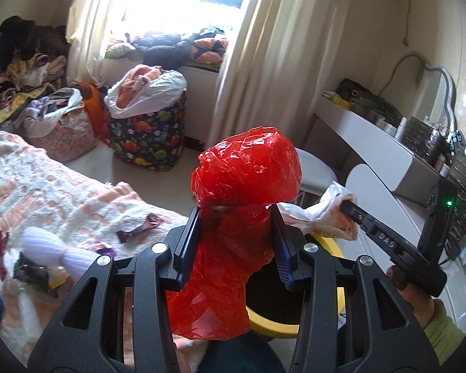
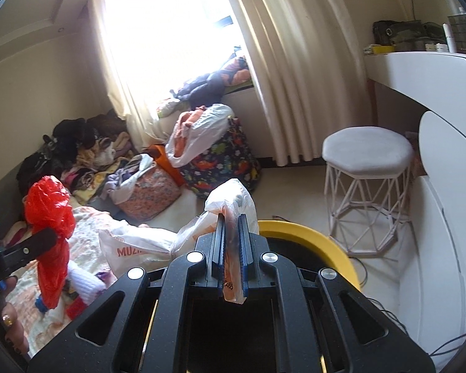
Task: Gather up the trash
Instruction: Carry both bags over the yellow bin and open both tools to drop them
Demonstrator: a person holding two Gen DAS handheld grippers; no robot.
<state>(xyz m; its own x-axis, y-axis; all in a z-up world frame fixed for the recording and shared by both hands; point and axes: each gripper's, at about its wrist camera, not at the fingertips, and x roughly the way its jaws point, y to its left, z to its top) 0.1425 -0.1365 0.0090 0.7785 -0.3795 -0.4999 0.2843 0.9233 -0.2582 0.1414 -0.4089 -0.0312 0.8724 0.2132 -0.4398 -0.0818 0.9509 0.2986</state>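
Left tool (image 1: 237, 233) clamps red bag (image 1: 248, 171); right tool (image 2: 231, 233) pinched shut on white bag (image 2: 158, 242), both just above yellow bin (image 2: 310, 236). Step looks like drop-off. Next: centre over bin, open both. Wrappers (image 1: 146, 227) left on bed (image 1: 46, 183) beside bin.

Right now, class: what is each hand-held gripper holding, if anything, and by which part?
The left hand-held gripper grips a crumpled red plastic bag around its narrow middle. The right hand-held gripper pinches a white plastic bag by its bunched top.
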